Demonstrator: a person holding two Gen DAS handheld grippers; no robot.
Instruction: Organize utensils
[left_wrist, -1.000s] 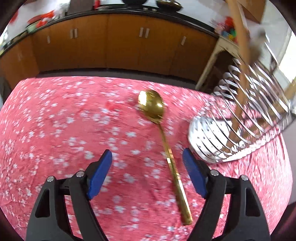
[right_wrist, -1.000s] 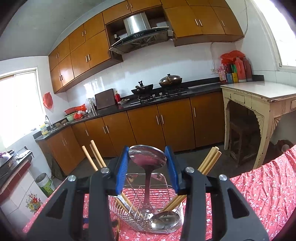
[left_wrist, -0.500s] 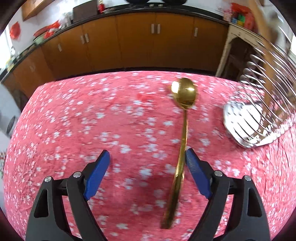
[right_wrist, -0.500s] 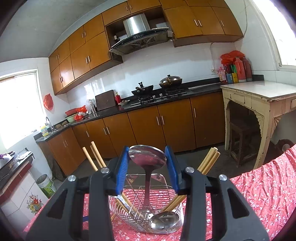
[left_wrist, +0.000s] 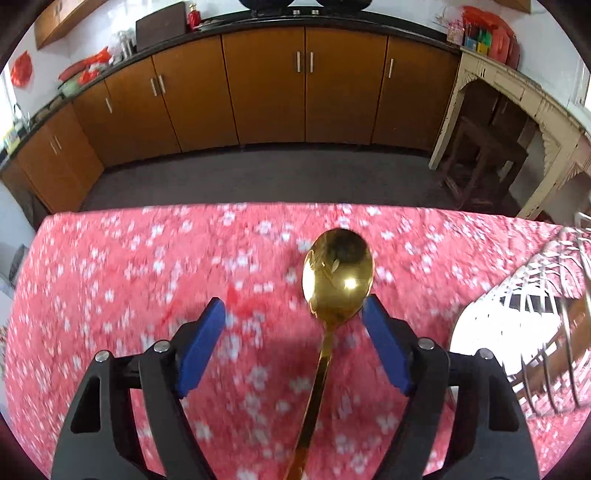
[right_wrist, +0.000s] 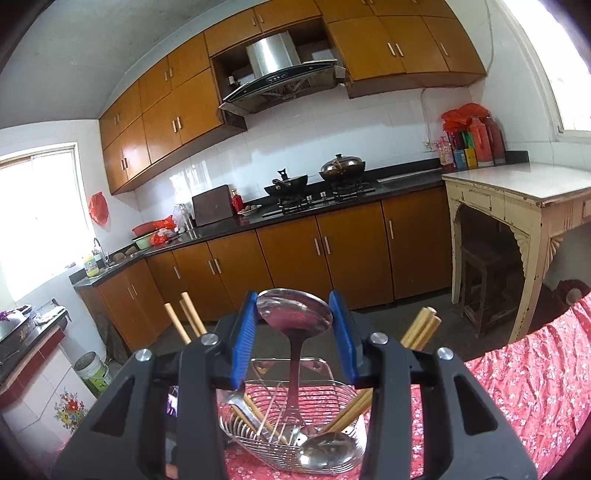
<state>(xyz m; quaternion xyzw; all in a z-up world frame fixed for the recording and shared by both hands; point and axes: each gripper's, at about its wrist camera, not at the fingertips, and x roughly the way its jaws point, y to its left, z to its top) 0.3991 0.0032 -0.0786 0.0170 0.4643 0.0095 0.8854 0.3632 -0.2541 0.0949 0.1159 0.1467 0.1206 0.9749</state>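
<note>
In the left wrist view a gold spoon (left_wrist: 334, 291) lies on the red flowered tablecloth (left_wrist: 129, 280), its handle running back between my left gripper's fingers. My left gripper (left_wrist: 293, 321) is open around the handle, not touching it. The wire utensil basket (left_wrist: 535, 332) sits at the right edge. In the right wrist view my right gripper (right_wrist: 294, 325) is shut on the bowl of a silver spoon (right_wrist: 293, 314), whose handle hangs down into the basket (right_wrist: 295, 439). The basket holds wooden chopsticks (right_wrist: 417, 328) and another silver spoon (right_wrist: 328, 448).
The table's far edge (left_wrist: 258, 206) drops to a dark floor before the brown kitchen cabinets (left_wrist: 266, 92). A cream side table (right_wrist: 517, 199) stands at the right. Bare tablecloth lies to the left of the gold spoon.
My left gripper has moved forward along the gold spoon, so the handle now lies between its fingers. The right gripper has stayed still, holding the silver spoon.
</note>
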